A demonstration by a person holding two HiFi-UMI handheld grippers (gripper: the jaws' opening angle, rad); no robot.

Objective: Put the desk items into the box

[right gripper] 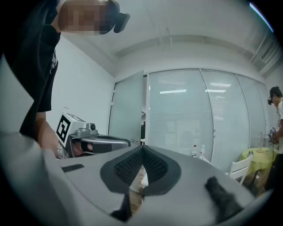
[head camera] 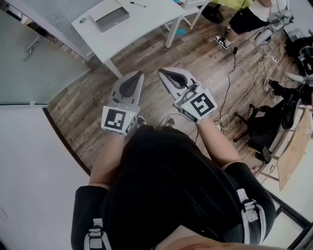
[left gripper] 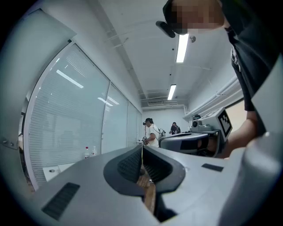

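Both grippers are held out over the wooden floor, well short of the white desk (head camera: 142, 27). My left gripper (head camera: 135, 77) is shut with nothing in it; in the left gripper view its pads meet along a thin line (left gripper: 142, 152). My right gripper (head camera: 166, 74) is also shut and empty, pads together (right gripper: 142, 152). On the desk lie a flat grey box (head camera: 111, 15), a black pen (head camera: 138, 4) and a small round item (head camera: 82, 20). Each gripper view shows the other gripper alongside: the right gripper (left gripper: 194, 140) and the left gripper (right gripper: 98, 143).
A black office chair (head camera: 266, 128) and loose cables (head camera: 234, 97) lie on the floor at the right. A seated person's legs (head camera: 239, 22) show at the top right. A white partition (head camera: 29, 166) runs along the left. Two bottles (right gripper: 197, 151) stand by the glass wall.
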